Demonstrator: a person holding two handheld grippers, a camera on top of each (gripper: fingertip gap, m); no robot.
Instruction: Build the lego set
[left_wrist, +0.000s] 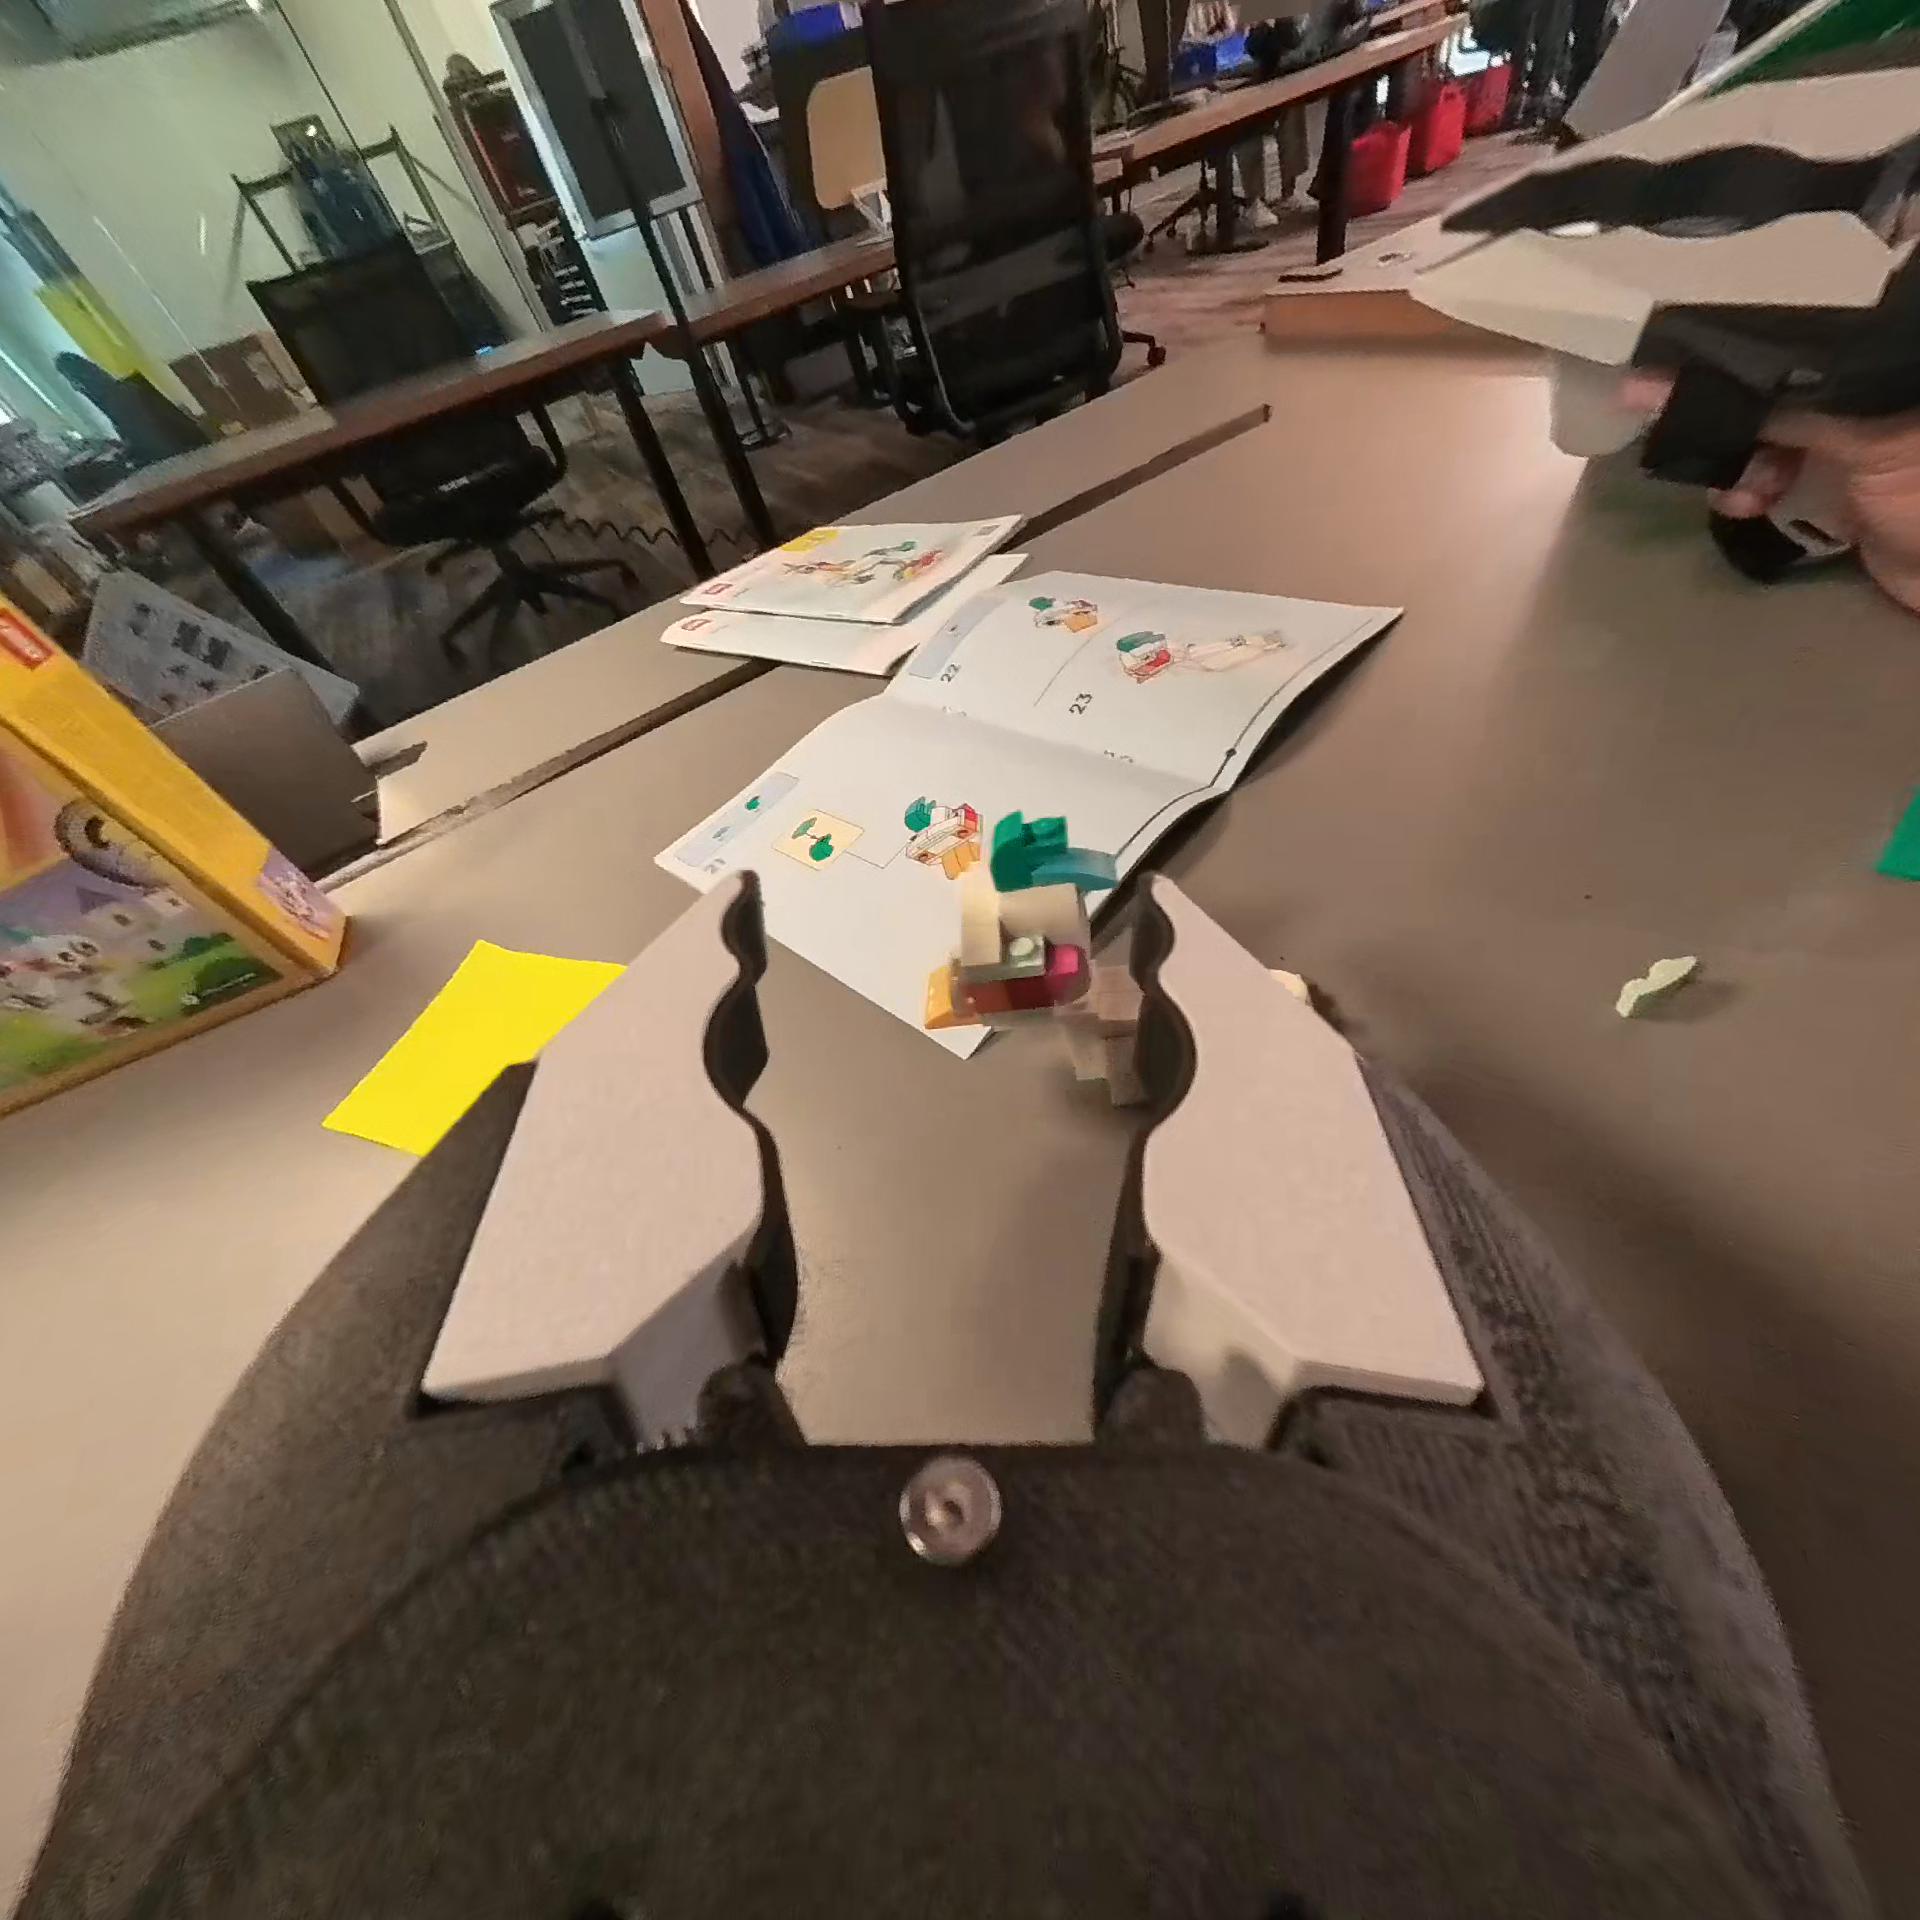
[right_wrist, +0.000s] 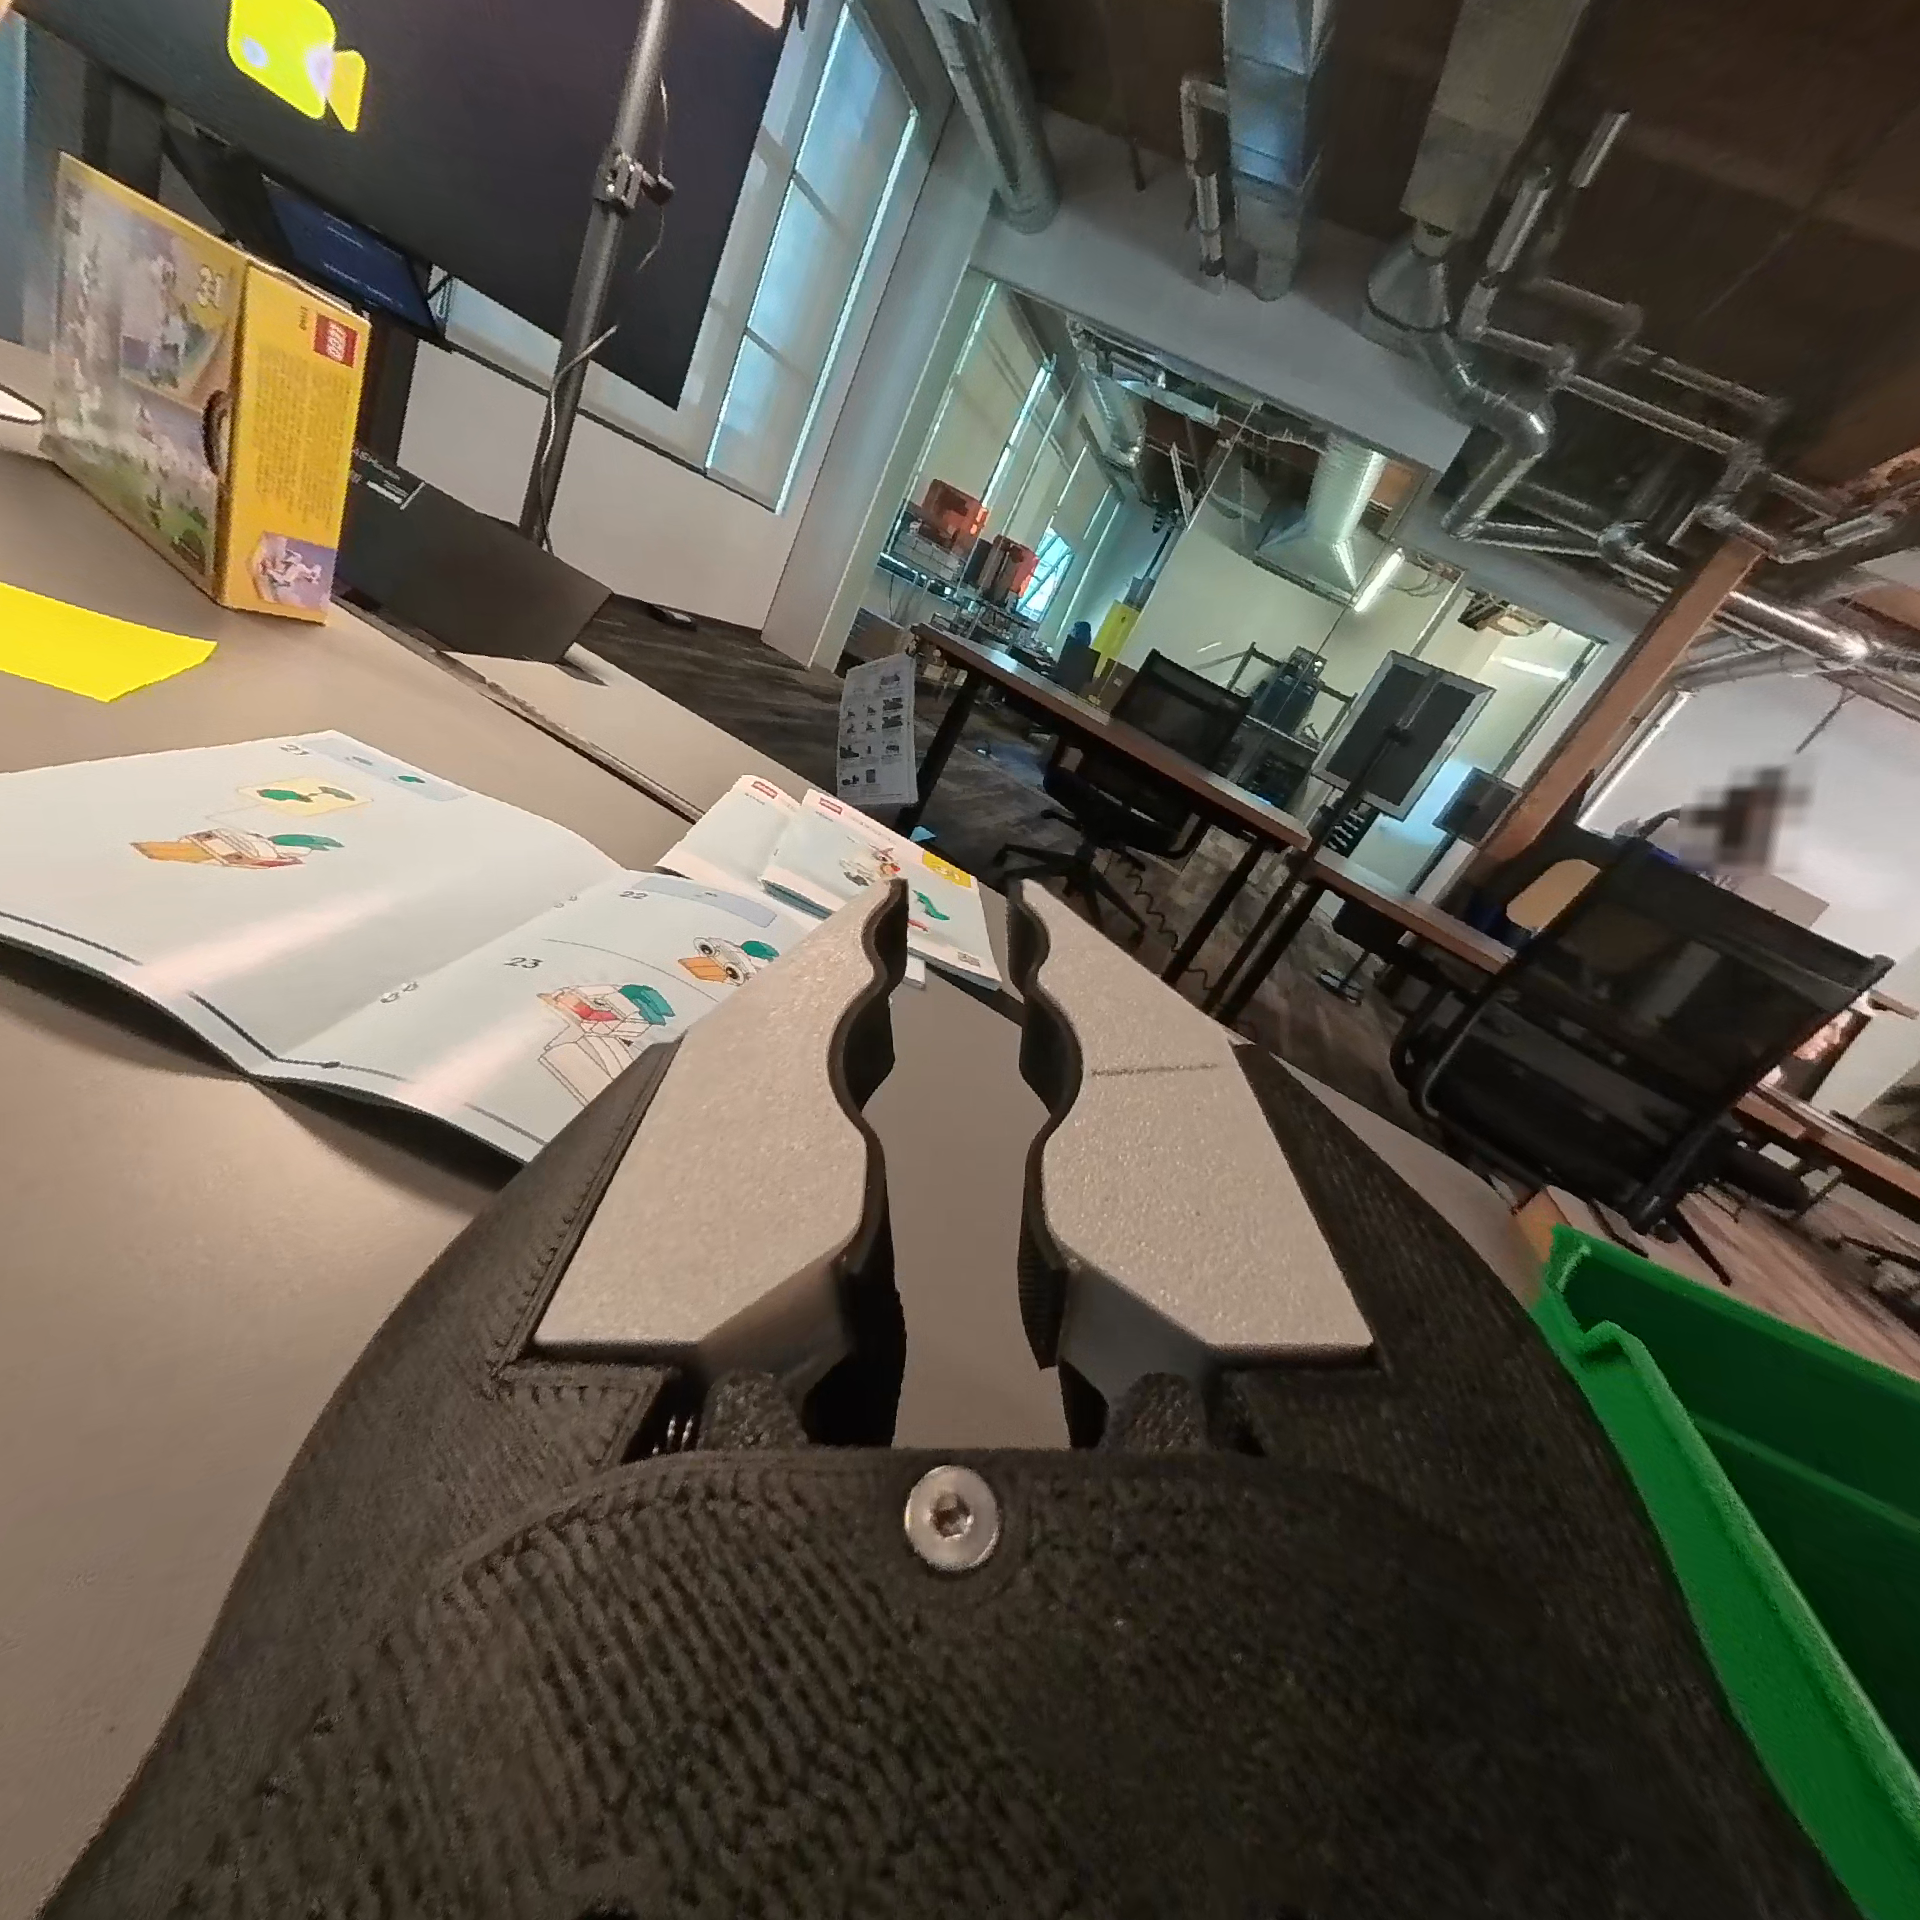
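Note:
A small partly built lego model (left_wrist: 1023, 935), white with a teal top, a magenta piece and an orange front, sits on the near edge of the open instruction booklet (left_wrist: 1039, 727). My left gripper (left_wrist: 948, 904) is wide open. The model lies between its fingertips, close to the right finger, and looks blurred. My right gripper (right_wrist: 956, 899) is raised above the table with only a narrow gap between its fingers and nothing in it. It also shows in the left wrist view (left_wrist: 1475, 223) at the upper right, held in a hand. The booklet (right_wrist: 312, 914) lies to its left.
A yellow lego box (left_wrist: 135, 883) stands at the left, a yellow paper sheet (left_wrist: 468, 1039) beside it. Two closed booklets (left_wrist: 852, 582) lie farther back. A pale green piece (left_wrist: 1657, 985) lies at the right. A green bin (right_wrist: 1745, 1455) is by my right gripper. Chairs and desks stand beyond the table.

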